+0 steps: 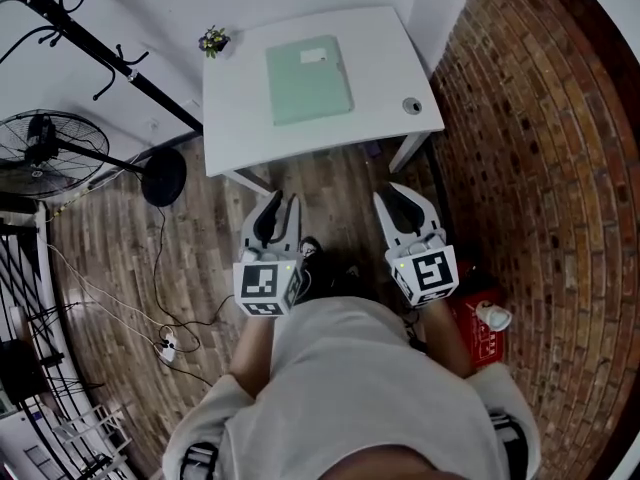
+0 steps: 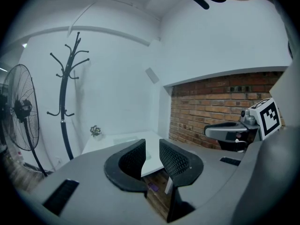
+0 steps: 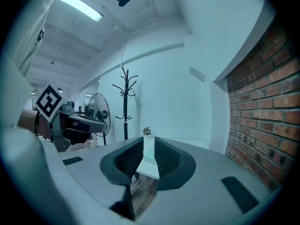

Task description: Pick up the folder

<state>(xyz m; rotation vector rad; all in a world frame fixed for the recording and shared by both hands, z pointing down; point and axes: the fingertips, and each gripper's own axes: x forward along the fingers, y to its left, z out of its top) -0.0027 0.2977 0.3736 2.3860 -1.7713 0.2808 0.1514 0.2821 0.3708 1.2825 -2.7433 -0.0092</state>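
Position: the flat, pale green rectangular folder (image 1: 309, 80) lay on the white table (image 1: 240, 118), upper centre of frame, well apart from both tools. Left gripper (image 1: 282, 202) and right gripper (image 1: 402, 196) held jaws slightly apart, empty. Judged light, thin, slippery; near edge suited gripping.

The folder (image 1: 309, 79) is lying on the bench (image 1: 385, 53), a plant (image 1: 213, 40) sitting at its far left corner; the left claw (image 1: 283, 198) and right claw (image 1: 393, 190) are hovering before it.

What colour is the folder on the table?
The folder is pale green, with a small white label near its top. The head view shows it best.
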